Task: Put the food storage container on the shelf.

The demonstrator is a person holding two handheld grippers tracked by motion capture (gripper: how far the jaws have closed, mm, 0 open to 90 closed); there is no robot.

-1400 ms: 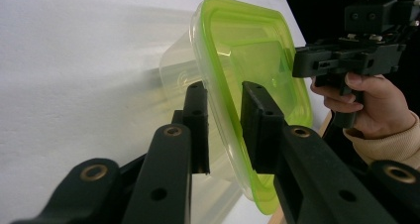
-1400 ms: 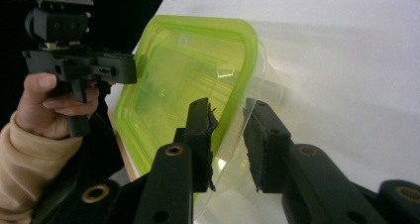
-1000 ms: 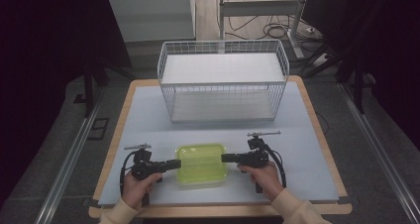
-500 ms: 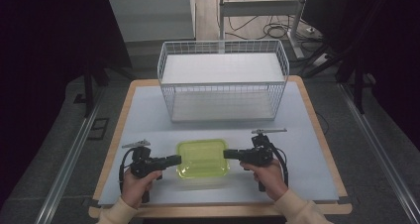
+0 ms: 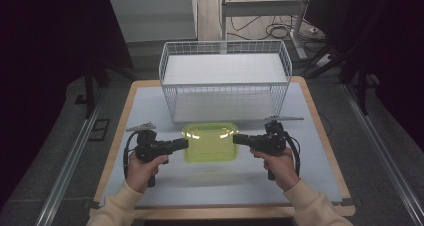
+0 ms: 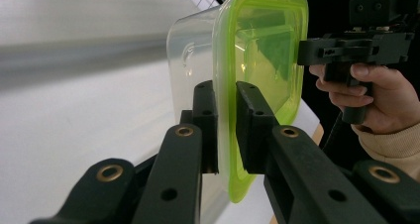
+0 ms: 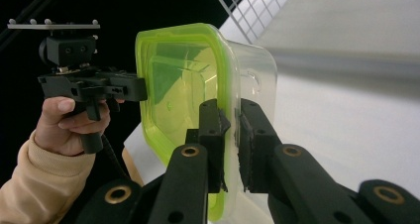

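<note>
A clear plastic container with a lime-green lid [image 5: 210, 142] hangs a little above the table, held from both sides. My left gripper [image 5: 184, 144] is shut on the lid's left rim; in the left gripper view its jaws pinch the green edge [image 6: 225, 130] of the container [image 6: 257, 55]. My right gripper [image 5: 237, 138] is shut on the right rim, and the right gripper view has its jaws clamped on the lid edge [image 7: 229, 149] of the container [image 7: 183, 85]. Each gripper view also catches the other gripper farther off: the right gripper [image 6: 303, 52] and the left gripper [image 7: 141, 89].
A white wire basket [image 5: 225, 81] with a flat white floor stands just behind the container at the table's far side. The pale blue tabletop [image 5: 220, 186] has a wooden border [image 5: 320, 136]. Dark floor, rails and cables surround the table.
Both grippers have carried the container away from the person, toward the wire basket, and it now sits higher, casting a shadow on the table.
</note>
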